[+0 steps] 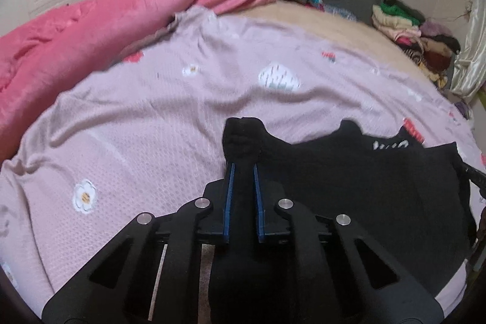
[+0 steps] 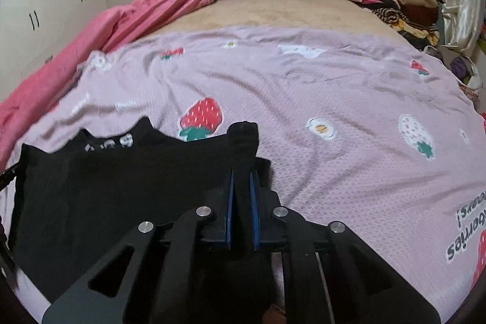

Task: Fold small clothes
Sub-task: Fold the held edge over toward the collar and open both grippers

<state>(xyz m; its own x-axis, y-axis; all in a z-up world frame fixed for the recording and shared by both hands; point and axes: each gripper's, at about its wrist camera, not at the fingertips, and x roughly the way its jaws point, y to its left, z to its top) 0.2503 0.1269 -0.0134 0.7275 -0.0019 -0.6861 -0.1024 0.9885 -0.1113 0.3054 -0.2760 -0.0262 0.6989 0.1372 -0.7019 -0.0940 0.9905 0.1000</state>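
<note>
Presently: black garment [image 1: 364,187] lying over pink blanket [image 1: 152,126] on bed.
Left tool [image 1: 243,169] and right tool [image 2: 242,172] each clamping tight on a bunched garment corner.

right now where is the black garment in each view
Left wrist view: the black garment fills the lower right, one corner pinched in the left gripper.
Right wrist view: the black garment fills the lower left, one corner pinched in the right gripper.
Shared landmark: the pink quilt along the bed's left side.
</note>
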